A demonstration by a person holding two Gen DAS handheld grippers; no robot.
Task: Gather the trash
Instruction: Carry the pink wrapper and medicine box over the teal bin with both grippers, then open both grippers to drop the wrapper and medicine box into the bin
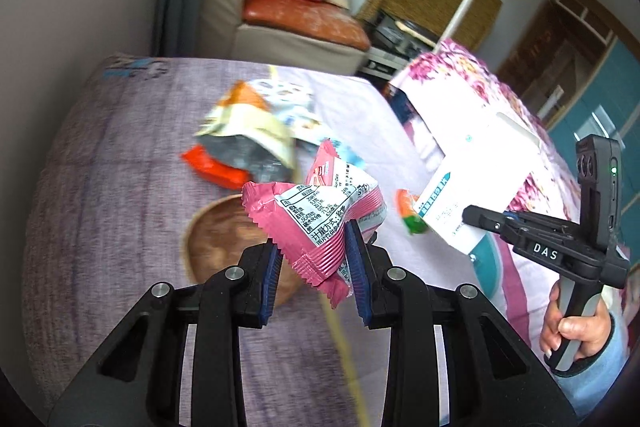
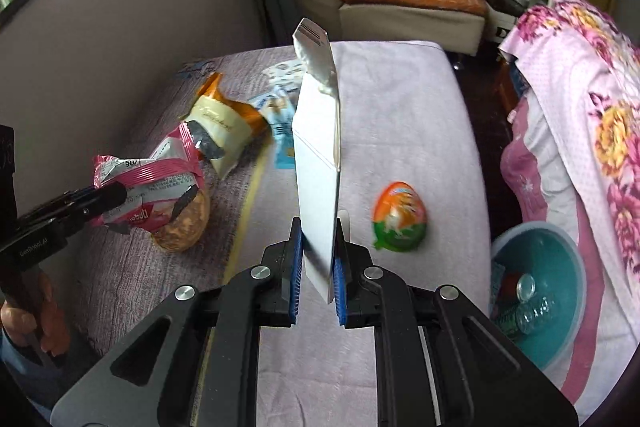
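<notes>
The left gripper is clamped on a light, crinkly pink wrapper, held above the table. The right gripper pinches a stiff white carton at its near edge. Both items likely weigh little; the wrapper's film may slip.

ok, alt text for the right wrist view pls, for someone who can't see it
The right gripper is shut on a white carton, held upright above a lilac-covered table. On the table lie an orange-and-green egg-shaped wrapper to the right and snack bags to the left, where the left gripper holds a pink wrapper. A teal bin sits lower right.
</notes>
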